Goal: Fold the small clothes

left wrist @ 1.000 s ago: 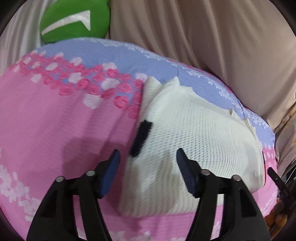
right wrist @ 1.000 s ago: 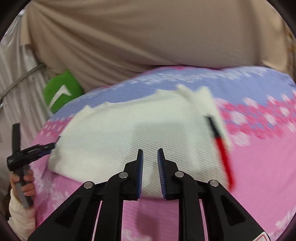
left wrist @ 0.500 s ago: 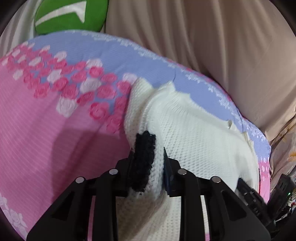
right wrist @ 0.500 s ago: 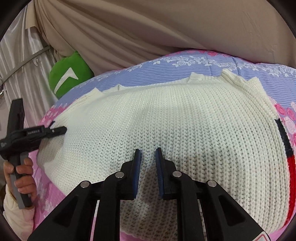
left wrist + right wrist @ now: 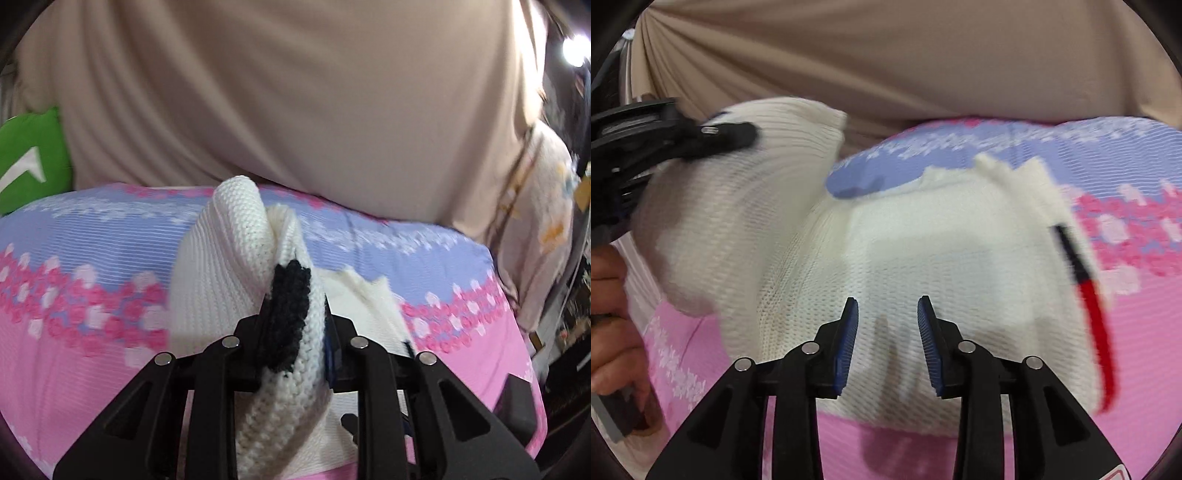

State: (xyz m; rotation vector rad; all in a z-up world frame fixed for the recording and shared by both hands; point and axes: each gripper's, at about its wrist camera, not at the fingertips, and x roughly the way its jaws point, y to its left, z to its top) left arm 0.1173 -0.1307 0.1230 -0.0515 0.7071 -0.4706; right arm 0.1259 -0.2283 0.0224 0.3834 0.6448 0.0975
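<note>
We are pinching the soft, floppy white knit sweater [image 5: 291, 325] by its black-striped edge in the left gripper [image 5: 293, 332] jaws, while the right gripper [image 5: 886, 332] jaws, just opening, are hovering empty.

Left wrist view: rides on left gripper [image 5: 293, 325], looks forward and downward along black fingers, very close to white knitted sweater [image 5: 221, 266], pink-and-lilac floral bedspread [image 5: 92, 295] beyond, beige draped curtain [image 5: 295, 92] behind.

Right wrist view: same angle from right gripper [image 5: 886, 332], near. Both share sweater, bedspread, curtain; left gripper appears at left edge.
</note>
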